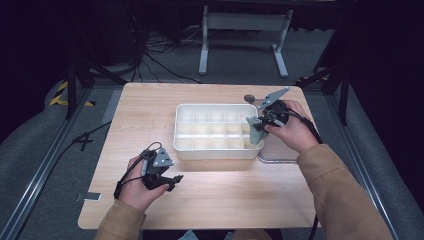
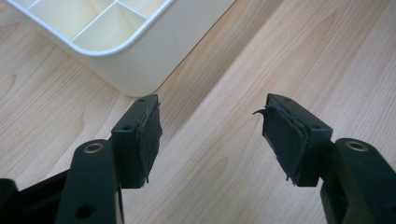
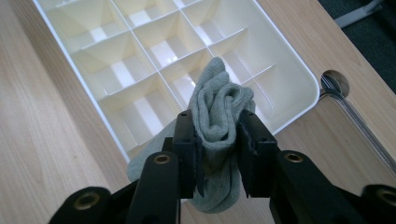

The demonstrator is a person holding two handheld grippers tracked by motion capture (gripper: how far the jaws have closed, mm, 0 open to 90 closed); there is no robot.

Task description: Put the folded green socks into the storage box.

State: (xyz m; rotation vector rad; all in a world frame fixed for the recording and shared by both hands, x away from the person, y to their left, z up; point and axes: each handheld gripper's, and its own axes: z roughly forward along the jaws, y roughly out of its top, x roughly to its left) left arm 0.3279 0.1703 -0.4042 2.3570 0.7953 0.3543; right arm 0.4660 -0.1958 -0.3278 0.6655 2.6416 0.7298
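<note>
Sock (image 3: 219, 107) above tray's (image 3: 299, 105) corner compartment

Lower end of the grey sock (image 3: 219, 116) hidden behind the right tongs (image 3: 218, 154), tray (image 3: 70, 74) cut off by the frame's top edge

Two forearms in tan sleeves enter from the near edge. The left hand (image 1: 137, 187) sits low at the left, gripping the left gripper (image 1: 172, 181) with its jaws wide apart and nothing between them, pointing to the right; in the left gripper view its worn black pads (image 2: 148, 140) face each other across a clear gap. The right hand (image 1: 295, 131) reaches farther forward, wrist bent inward, and the right gripper (image 1: 256, 127) has its jaws pressed on a folded grey sock (image 3: 219, 107).
</note>
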